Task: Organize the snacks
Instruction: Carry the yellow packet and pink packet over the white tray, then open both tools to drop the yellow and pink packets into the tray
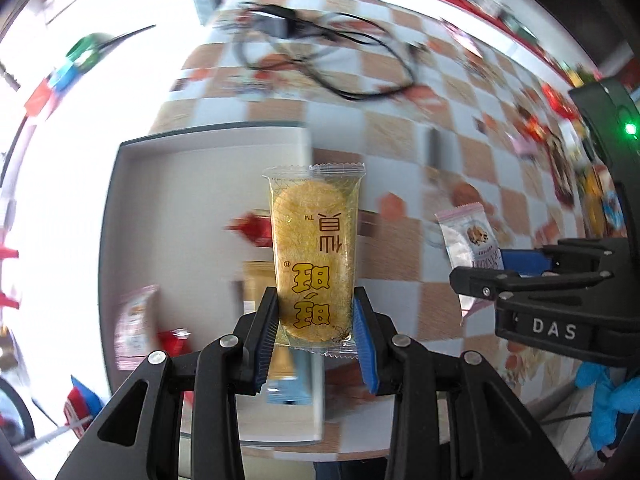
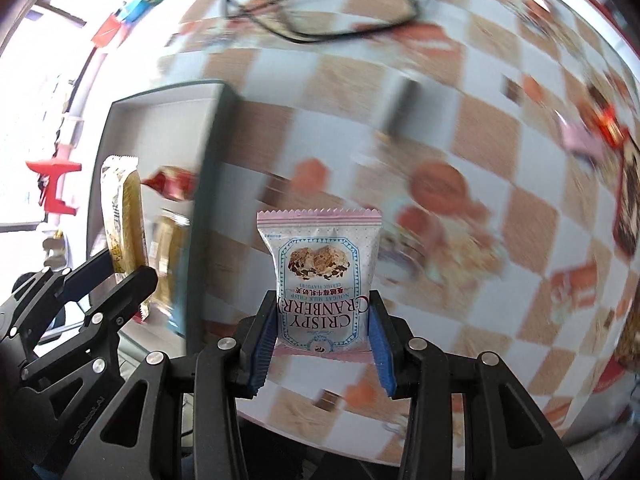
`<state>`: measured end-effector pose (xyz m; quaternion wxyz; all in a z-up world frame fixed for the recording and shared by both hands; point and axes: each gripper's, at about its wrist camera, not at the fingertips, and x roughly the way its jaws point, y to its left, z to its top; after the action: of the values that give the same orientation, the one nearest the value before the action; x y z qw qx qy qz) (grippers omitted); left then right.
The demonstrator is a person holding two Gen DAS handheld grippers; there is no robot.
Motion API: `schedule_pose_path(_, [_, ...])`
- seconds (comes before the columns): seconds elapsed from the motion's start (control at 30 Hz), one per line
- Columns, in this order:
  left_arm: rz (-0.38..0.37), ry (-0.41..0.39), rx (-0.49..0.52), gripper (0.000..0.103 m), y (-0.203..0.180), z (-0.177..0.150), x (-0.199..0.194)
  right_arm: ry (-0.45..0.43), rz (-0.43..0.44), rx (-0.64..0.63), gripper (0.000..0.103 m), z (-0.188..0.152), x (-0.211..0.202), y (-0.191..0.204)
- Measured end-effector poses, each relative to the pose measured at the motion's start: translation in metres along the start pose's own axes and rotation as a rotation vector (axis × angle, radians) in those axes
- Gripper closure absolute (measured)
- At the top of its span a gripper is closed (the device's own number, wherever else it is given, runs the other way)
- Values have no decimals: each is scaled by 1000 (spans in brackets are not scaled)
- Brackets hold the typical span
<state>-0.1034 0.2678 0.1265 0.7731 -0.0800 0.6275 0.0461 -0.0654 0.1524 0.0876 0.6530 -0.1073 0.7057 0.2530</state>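
Observation:
My left gripper [image 1: 316, 312] is shut on a yellow see-through cracker packet [image 1: 314, 252], held above the right edge of a white tray [image 1: 200, 160]. In the right wrist view my right gripper [image 2: 322, 320] is shut on a pink and white cranberry crisp packet [image 2: 320, 264], over the checkered tablecloth [image 2: 520, 220] just right of the tray [image 2: 168, 108]. Each gripper shows in the other's view: the right gripper [image 1: 476, 280] with its pink packet [image 1: 466, 236], and the left gripper [image 2: 120, 272] with its yellow packet [image 2: 122, 216] seen edge-on.
Several snack packets lie in the tray, among them a red one [image 1: 256, 228] and a pink one [image 1: 134, 328]. More snacks [image 1: 560, 160] are scattered at the right of the table. A black cable [image 1: 320, 52] loops at the far side.

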Motion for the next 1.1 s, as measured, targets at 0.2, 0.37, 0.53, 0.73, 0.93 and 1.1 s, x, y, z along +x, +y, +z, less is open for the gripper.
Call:
schedule_pose_path(0.2, [47,11,-98,64,53,-4,1,3,32,-72,59,16,2,52])
schedule_pose_path(0.37, [69,37,-146,64,79,-12,9,14,64,-103,59,25,19,84])
schedule_pose_path(0.53, [78,74,-185,64,92,-24,21,31,78,-129,59,22,36,105])
schedule_pose_path(0.73, [84,113,-204,64,99,-38,34,35,77,-142,59,29,48,121])
schedule_pose_path(0.93, [77,144,-200,49,99,-44,41,70,92,-132,54,30,58,125])
schedule_pose_path(1.1, [97,139,-185,23,95,-47,39,53,88,-123,33,28,54,121])
